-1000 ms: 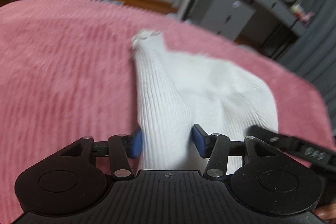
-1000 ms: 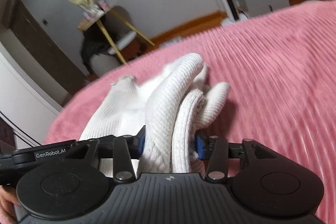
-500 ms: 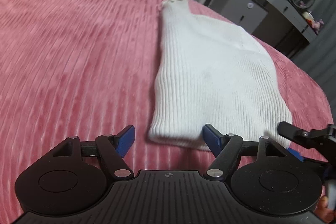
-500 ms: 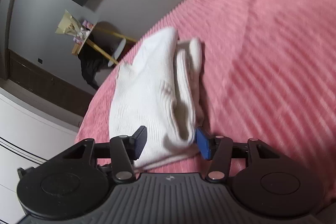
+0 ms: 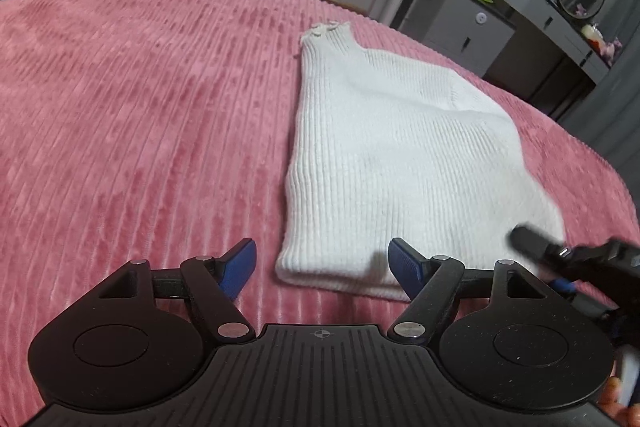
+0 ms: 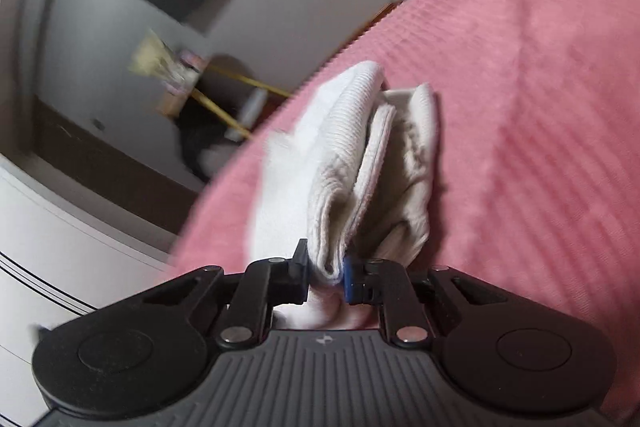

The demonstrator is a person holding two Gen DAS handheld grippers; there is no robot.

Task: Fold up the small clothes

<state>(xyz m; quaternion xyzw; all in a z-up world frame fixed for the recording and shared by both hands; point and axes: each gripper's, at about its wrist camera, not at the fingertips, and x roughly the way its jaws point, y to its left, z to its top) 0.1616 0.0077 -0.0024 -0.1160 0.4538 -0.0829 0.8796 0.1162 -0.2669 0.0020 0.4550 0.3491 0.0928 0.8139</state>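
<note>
On the pink bed (image 5: 140,115) lies the white knitted garment (image 5: 400,163), folded flat. My left hand-held gripper (image 5: 322,267) stands spread at its near edge, pads clear of it. My right hand-held gripper (image 6: 325,271) has just been closing and pinches the garment's layered corner.

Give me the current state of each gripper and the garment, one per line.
left gripper: open, empty, just short of the garment's near edge.
right gripper: jaws just closed, shut on the garment's layered edge.
white knit garment: folded, lying flat on the pink bedspread.
</note>
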